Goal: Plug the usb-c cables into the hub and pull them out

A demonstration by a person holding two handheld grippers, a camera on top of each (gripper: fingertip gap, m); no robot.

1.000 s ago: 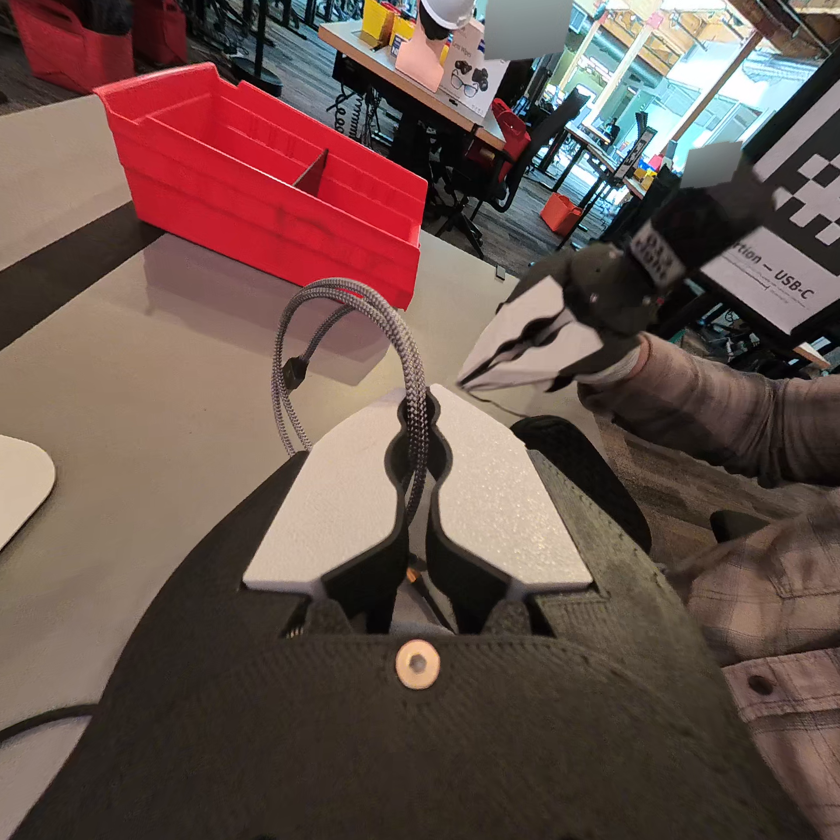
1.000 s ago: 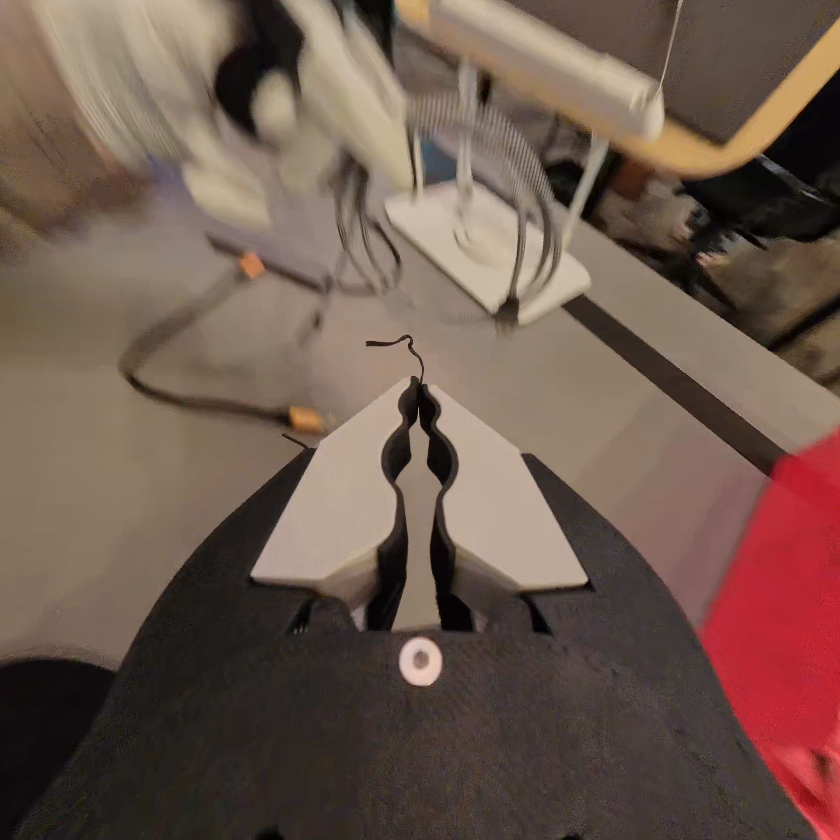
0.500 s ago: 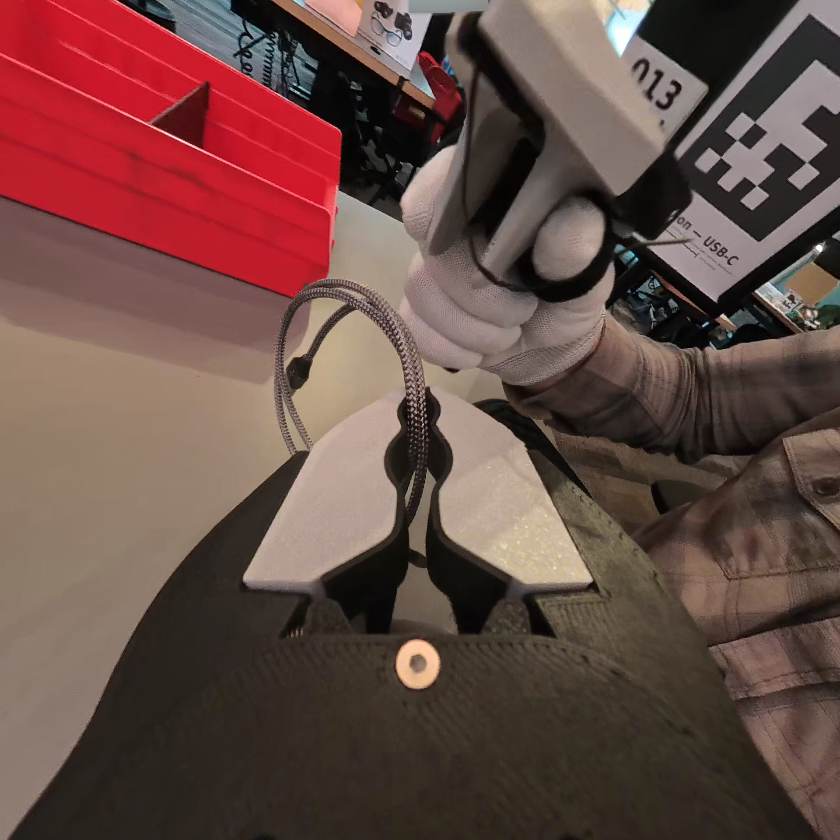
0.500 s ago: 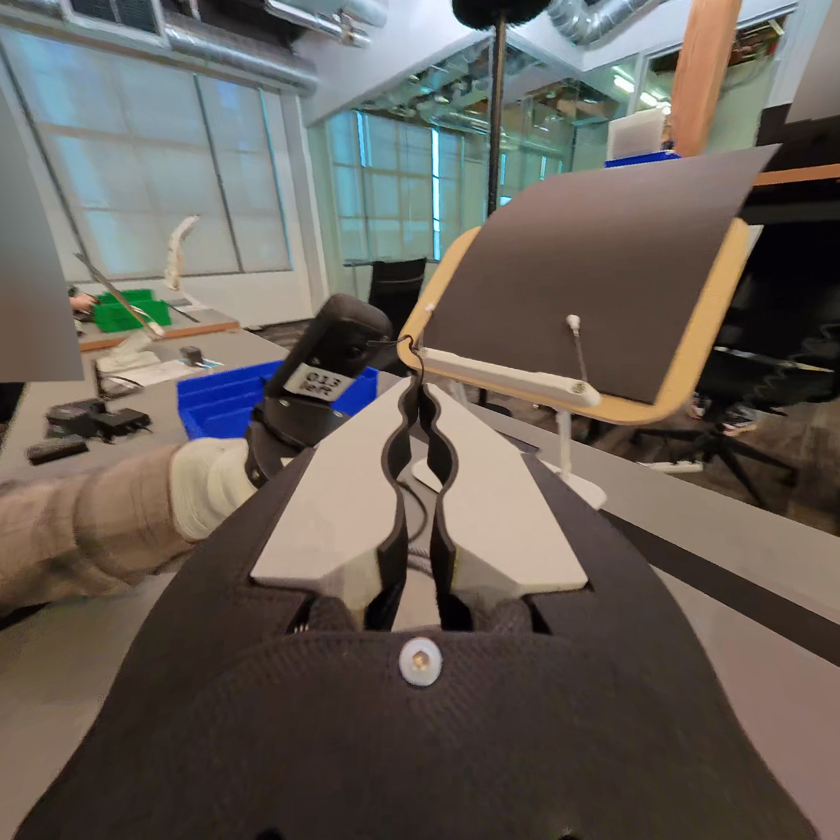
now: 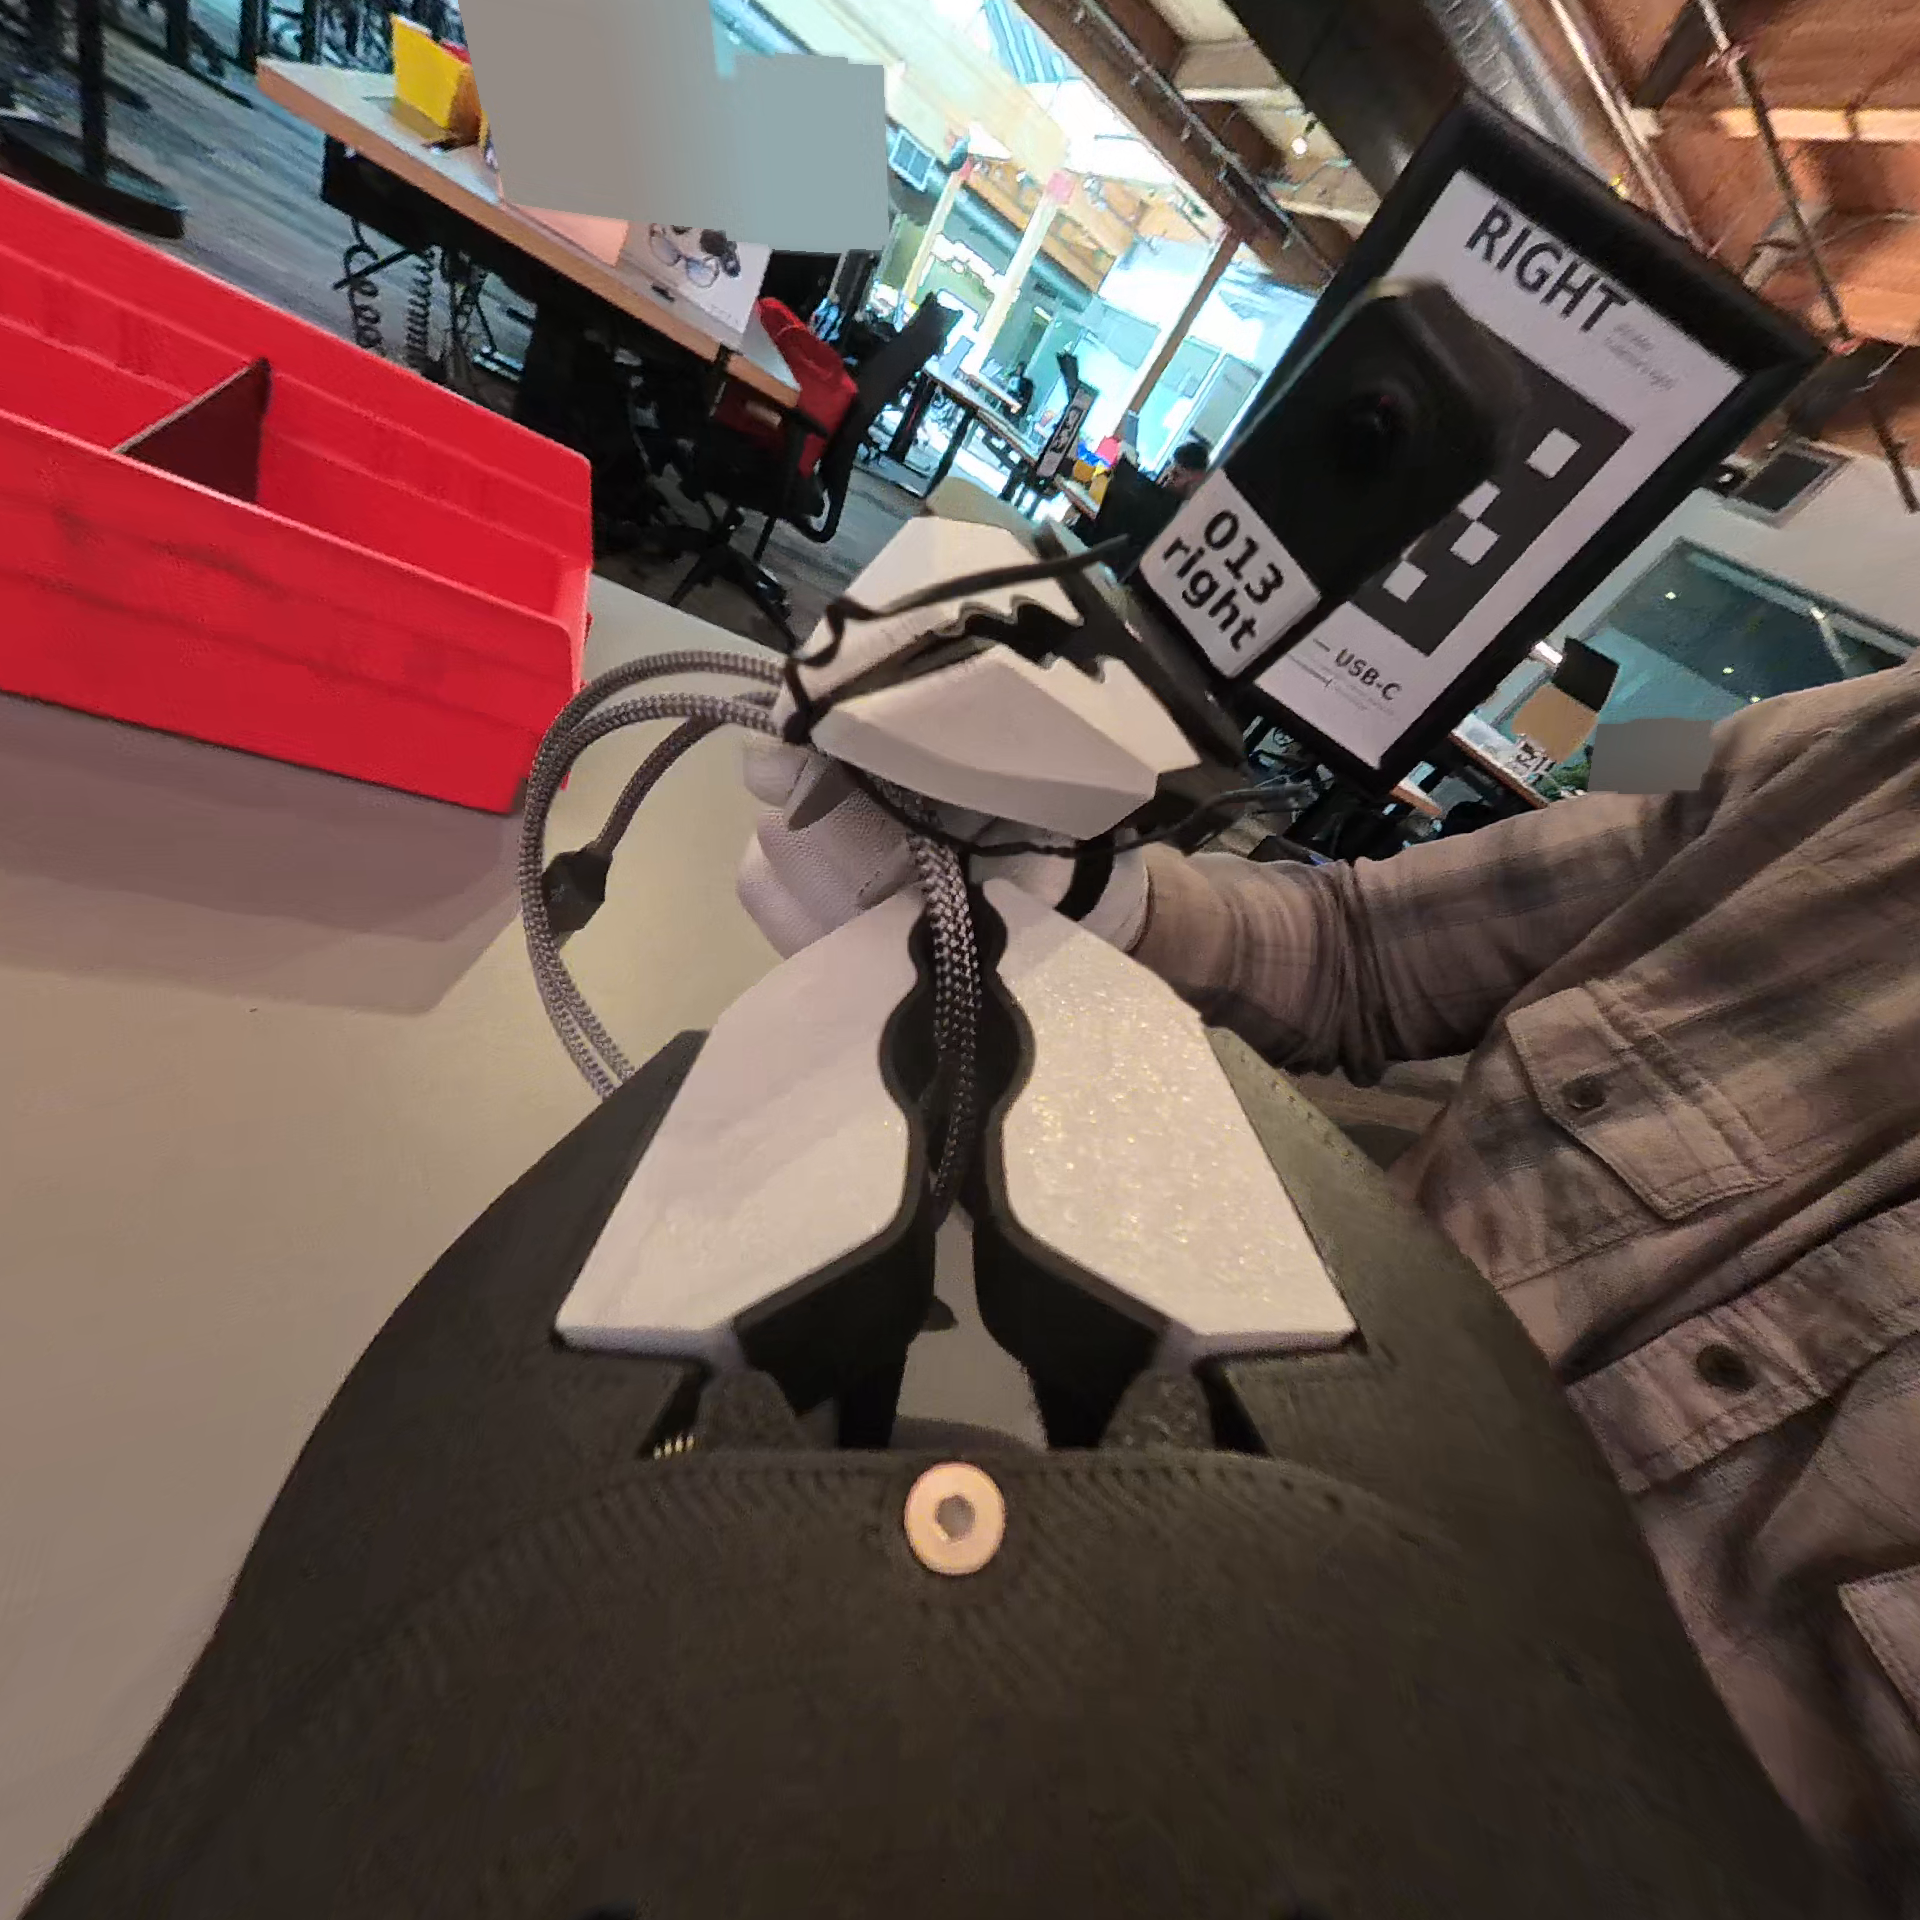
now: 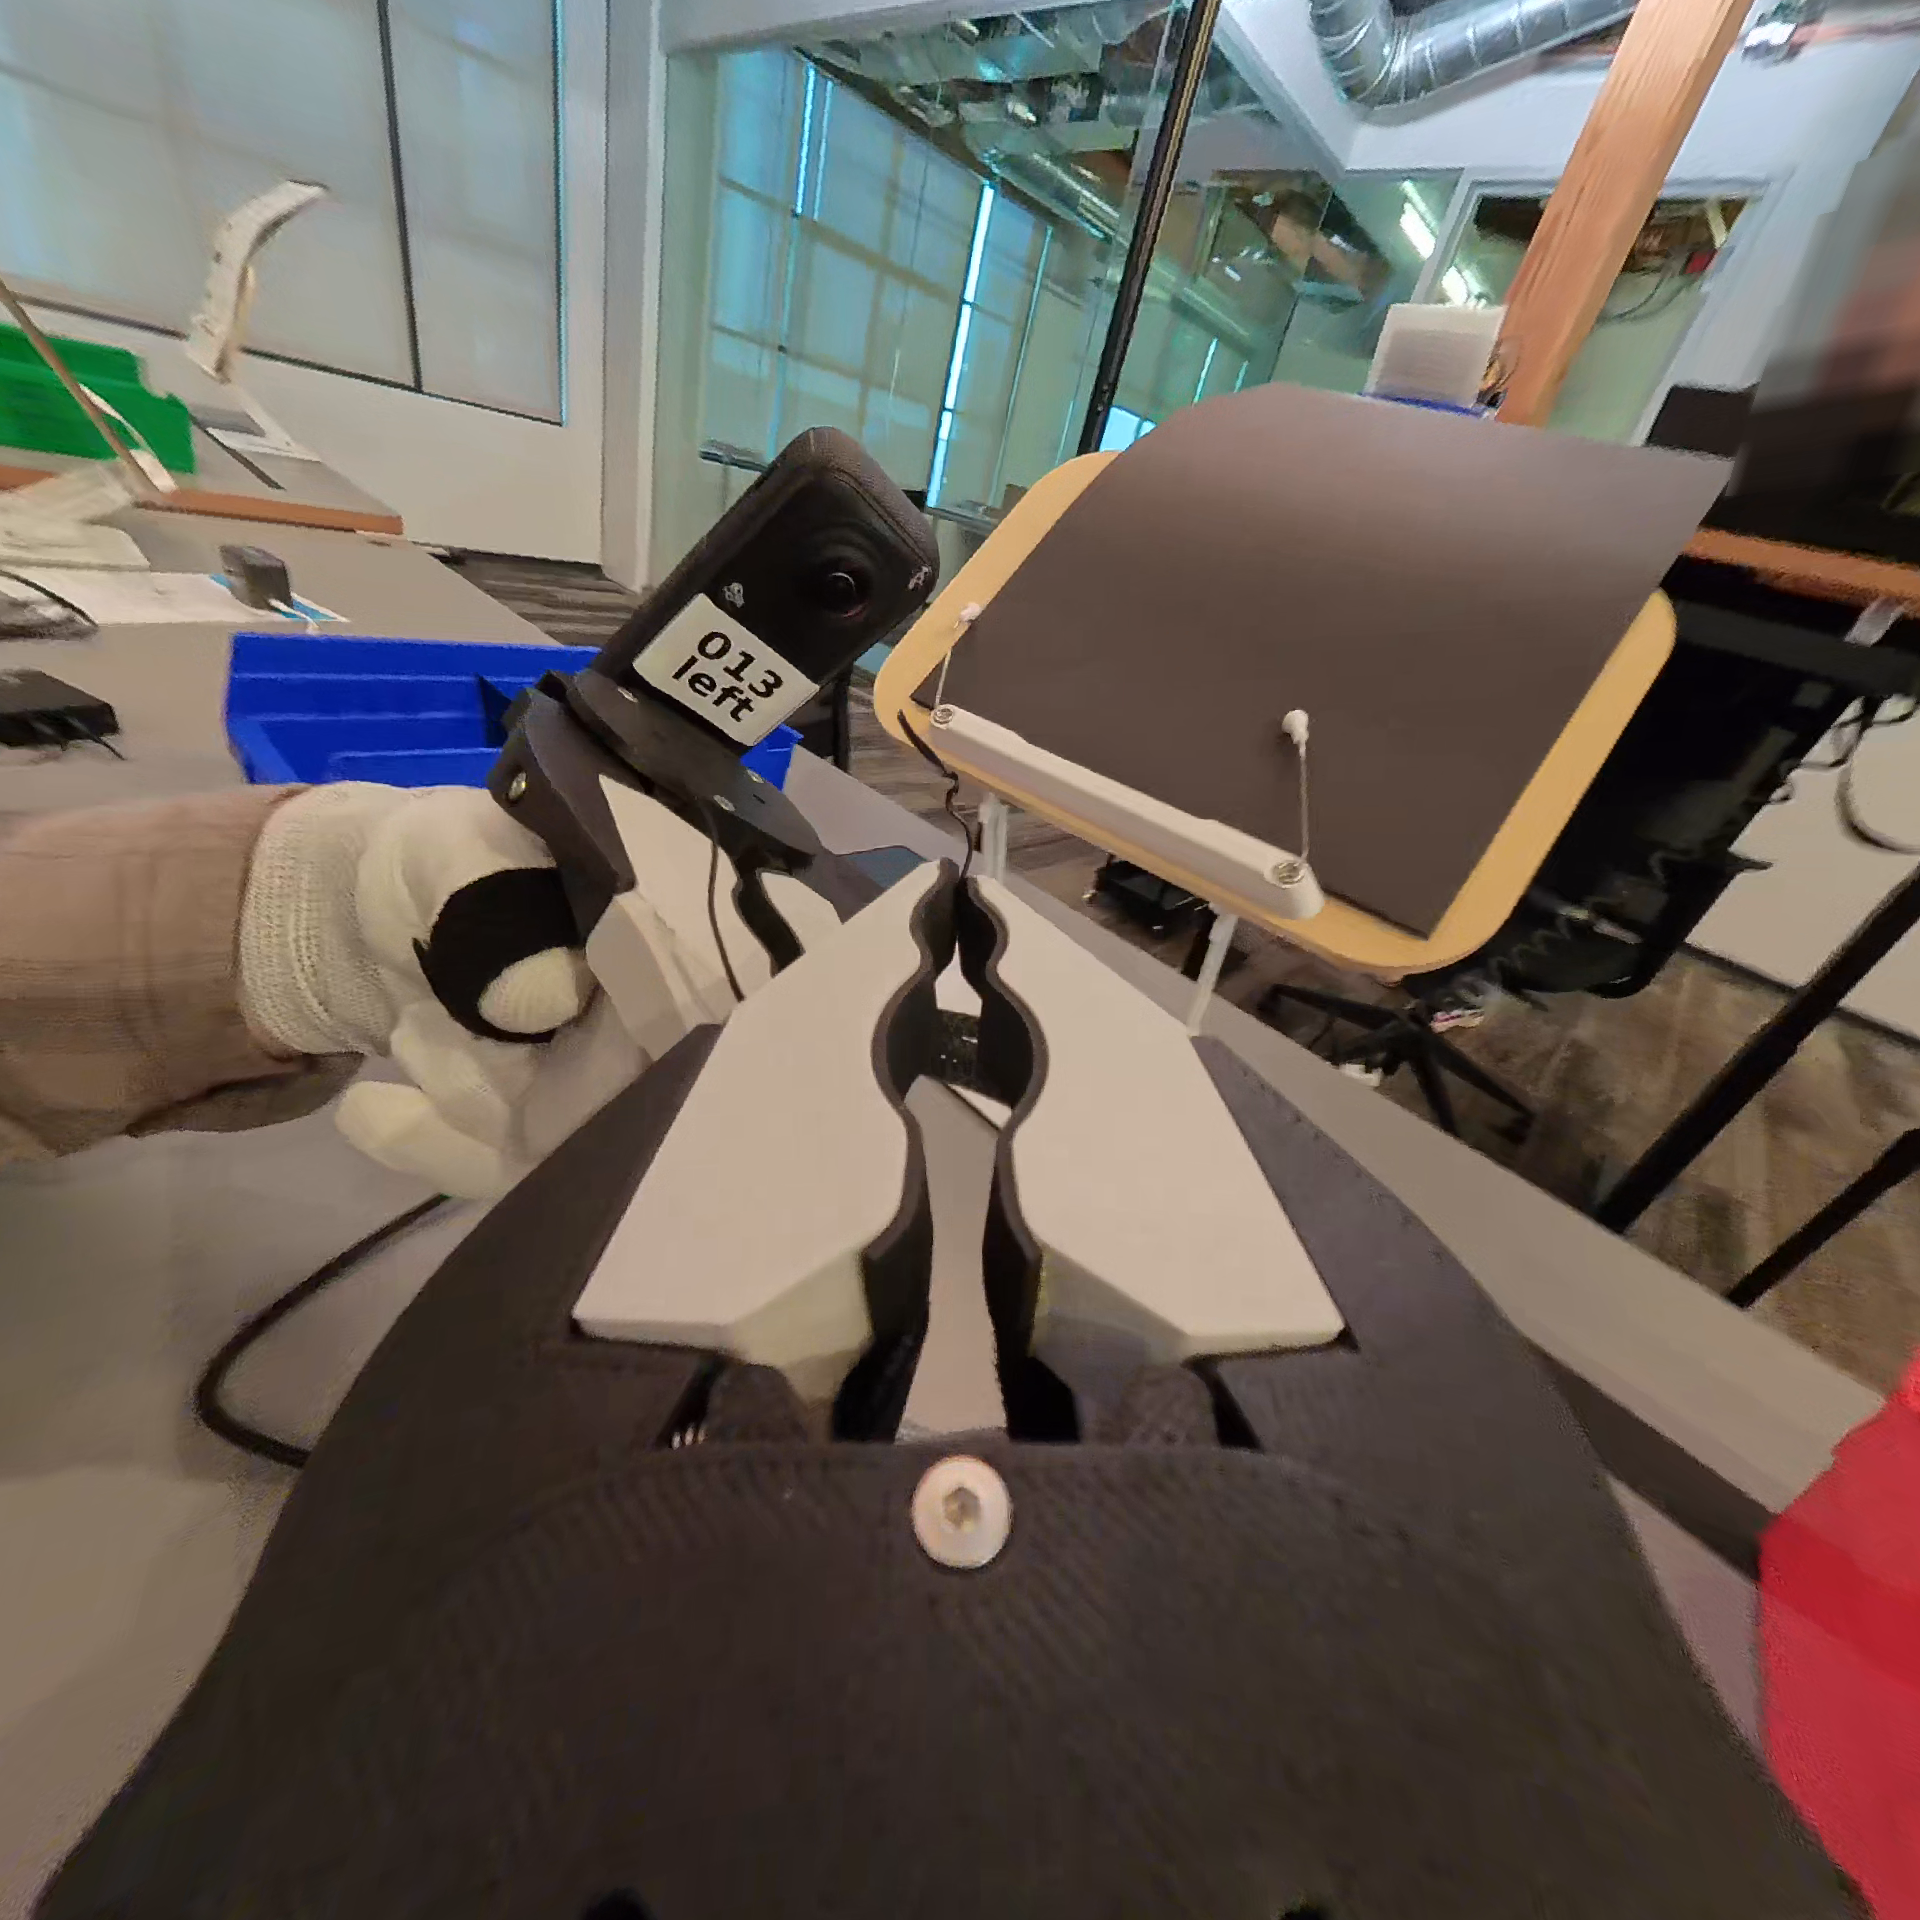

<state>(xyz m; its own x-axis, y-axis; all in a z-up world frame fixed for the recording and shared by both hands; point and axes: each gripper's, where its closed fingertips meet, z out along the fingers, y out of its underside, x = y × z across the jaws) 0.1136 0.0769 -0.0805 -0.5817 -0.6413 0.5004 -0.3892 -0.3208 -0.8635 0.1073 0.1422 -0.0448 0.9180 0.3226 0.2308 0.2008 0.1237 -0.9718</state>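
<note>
I see a red bin (image 5: 270,582) far left on the grey surface (image 5: 260,1195). Right of the bin, a grey braided cable (image 5: 582,790) loops up. My left gripper (image 5: 951,914) has its fingers (image 5: 790,1132) squeezed on that cable. Right of it, my right gripper (image 5: 821,686) pinches a thin black thread (image 6: 951,821), its fingers (image 6: 790,1122) nearly touching. No hub shows.

Two grippers (image 5: 951,914) (image 6: 956,883), one braided grey cable (image 5: 582,790), one red bin (image 5: 281,582), one blue bin (image 6: 353,707), two gloved hands (image 6: 416,977) (image 5: 831,862), one counter (image 5: 260,1143).
</note>
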